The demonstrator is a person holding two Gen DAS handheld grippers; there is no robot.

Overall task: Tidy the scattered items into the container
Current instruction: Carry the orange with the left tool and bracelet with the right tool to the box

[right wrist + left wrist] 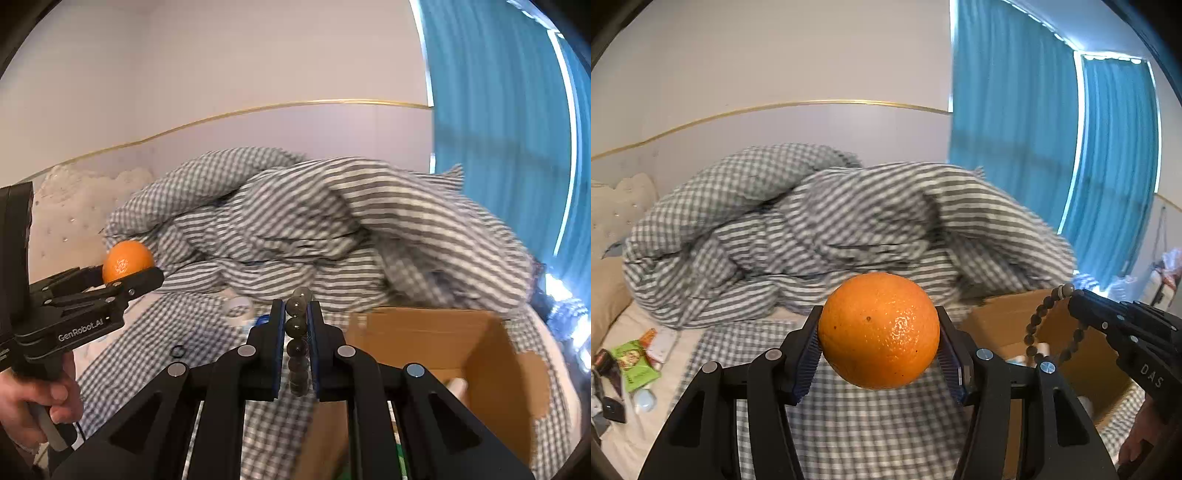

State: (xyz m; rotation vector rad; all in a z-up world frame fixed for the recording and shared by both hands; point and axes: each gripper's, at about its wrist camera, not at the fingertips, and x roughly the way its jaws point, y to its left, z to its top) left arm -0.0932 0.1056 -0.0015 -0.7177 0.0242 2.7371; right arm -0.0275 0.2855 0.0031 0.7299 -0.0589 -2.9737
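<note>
The left gripper (879, 345) has its two black fingers with blue ribbed pads clamped on a round, dimpled orange fruit (879, 329), one pad pressed to each side, so the fruit sits raised above the grey-and-white checked bed sheet (857, 417). The right gripper (297, 326) has its pads drawn together on a string of dark round beads (297, 332), which runs up the narrow slit between them, with one bead poking out past the tips. In the left wrist view the bead loop (1052, 325) hangs from the tip of the right gripper over the open brown cardboard box (1004, 325), which stands just right of the orange and has pale items lying in its bottom. In the right wrist view the box (491, 354) lies near and to the right of the gripper, while the orange (127, 260) is well off to the left, held in the left gripper, whose handle a hand (33, 402) grasps. A crumpled grey-and-white striped duvet (849, 229) is heaped at the far side of the bed. On the sheet at the near left lie a green packet (633, 363) and other small clutter; a roll of white tape (240, 308) lies between the two grippers.
</note>
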